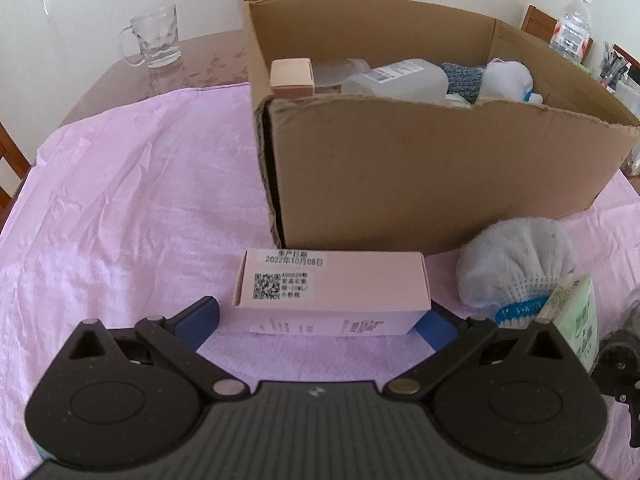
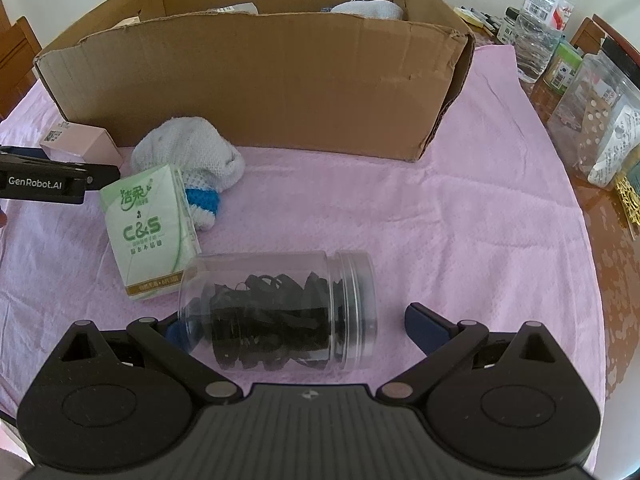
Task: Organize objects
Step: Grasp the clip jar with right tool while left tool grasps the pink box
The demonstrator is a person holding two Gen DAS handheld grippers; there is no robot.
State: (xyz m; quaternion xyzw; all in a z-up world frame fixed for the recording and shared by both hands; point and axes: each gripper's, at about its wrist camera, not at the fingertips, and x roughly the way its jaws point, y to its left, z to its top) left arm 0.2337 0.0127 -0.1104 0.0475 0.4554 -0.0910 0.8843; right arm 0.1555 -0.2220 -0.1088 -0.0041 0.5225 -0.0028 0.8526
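Note:
A pink carton (image 1: 332, 294) with a QR label lies on the pink cloth, between the wide-open fingers of my left gripper (image 1: 318, 322); the right finger touches its end, the left stands apart. It also shows in the right wrist view (image 2: 80, 142). A clear jar (image 2: 280, 312) with black items inside lies on its side between the open fingers of my right gripper (image 2: 304, 326). A green tissue pack (image 2: 150, 232) and a white-and-blue knitted glove (image 2: 192, 160) lie beside it. The cardboard box (image 1: 420, 176) stands behind and holds several items.
A glass mug (image 1: 154, 38) stands on the wooden table at the back left. A water bottle (image 2: 540, 20), a clear container (image 2: 600, 120) and small jars stand at the right edge. Chairs stand behind the table. The left gripper's body (image 2: 44, 184) reaches in from the left.

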